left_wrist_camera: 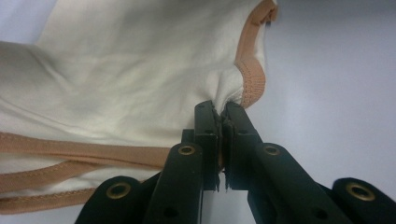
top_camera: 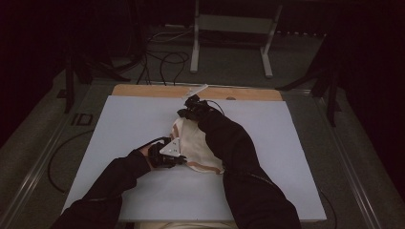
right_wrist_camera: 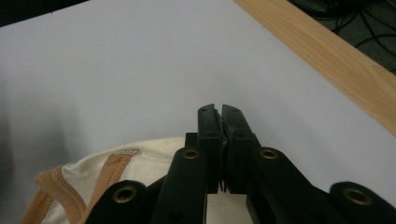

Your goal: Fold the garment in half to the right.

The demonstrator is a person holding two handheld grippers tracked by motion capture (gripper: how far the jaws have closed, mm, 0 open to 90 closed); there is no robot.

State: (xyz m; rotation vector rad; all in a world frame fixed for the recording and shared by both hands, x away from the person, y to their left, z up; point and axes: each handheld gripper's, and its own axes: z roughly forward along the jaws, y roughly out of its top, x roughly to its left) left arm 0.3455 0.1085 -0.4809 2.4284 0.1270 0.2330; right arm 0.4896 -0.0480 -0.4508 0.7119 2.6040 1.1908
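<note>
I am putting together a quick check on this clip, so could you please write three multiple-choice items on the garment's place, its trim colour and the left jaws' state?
1. Where does the cream garment lie?
A. On the white sheet over the table
B. On the floor
C. On the bare wooden strip

2. What colour is the garment's trim?
A. Blue
B. Tan-orange
C. Black

3. How do the jaws of the left gripper stand?
A. Wide open above the cloth
B. Shut on nothing
C. Shut on the garment's edge

Answers: 1 A, the high view shows it on the white sheet; 2 B, the left gripper view shows a tan-orange band along the hem; 3 C, cloth is pinched between the closed tips beside the trim.
</note>
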